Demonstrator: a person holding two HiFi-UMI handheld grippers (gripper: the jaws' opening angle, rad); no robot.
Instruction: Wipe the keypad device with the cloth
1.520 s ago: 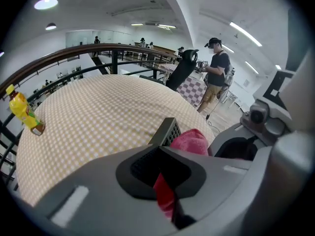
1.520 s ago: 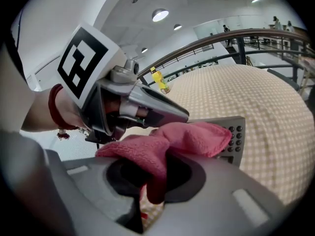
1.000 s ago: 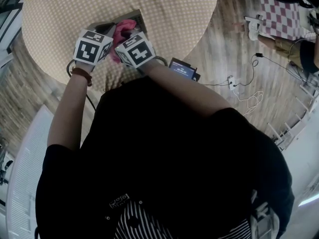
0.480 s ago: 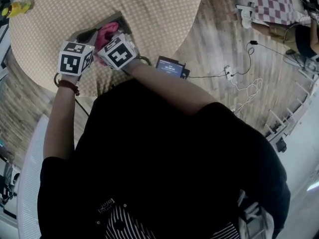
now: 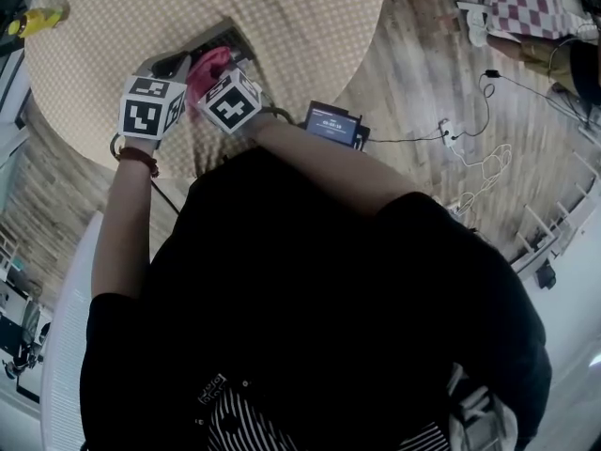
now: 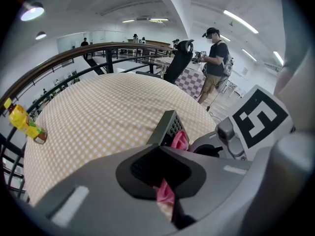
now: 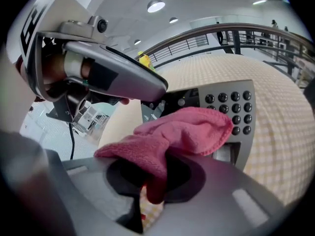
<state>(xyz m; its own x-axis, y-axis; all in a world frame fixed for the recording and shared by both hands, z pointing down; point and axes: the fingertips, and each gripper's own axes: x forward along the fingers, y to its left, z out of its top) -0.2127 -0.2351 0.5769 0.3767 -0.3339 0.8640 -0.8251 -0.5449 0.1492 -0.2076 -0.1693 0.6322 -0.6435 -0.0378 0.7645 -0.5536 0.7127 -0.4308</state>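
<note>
The grey keypad device [image 5: 235, 43] lies near the round table's near edge, its black keys showing in the right gripper view [image 7: 236, 107]. My left gripper [image 5: 178, 64] is shut on the device's dark end [image 6: 160, 173]; its finger [image 7: 118, 73] reaches over that end. My right gripper [image 5: 218, 78] is shut on a pink cloth [image 5: 205, 62]. The cloth [image 7: 187, 129] bulges out of the jaws [image 7: 152, 181] and lies on the device's face next to the keys. A scrap of pink cloth [image 6: 179, 140] shows beside the device [image 6: 170, 127].
A yellow bottle [image 5: 38, 19] stands at the table's far left. The table [image 5: 310, 26] has a checked cover. A small screen unit [image 5: 331, 125] with cables lies on the wood floor to the right. A person [image 6: 214, 58] and a chair [image 6: 177, 63] stand beyond the table.
The head camera has shifted. Both grippers stay together at the device, and the cloth has slid a little along its face toward the left gripper.
</note>
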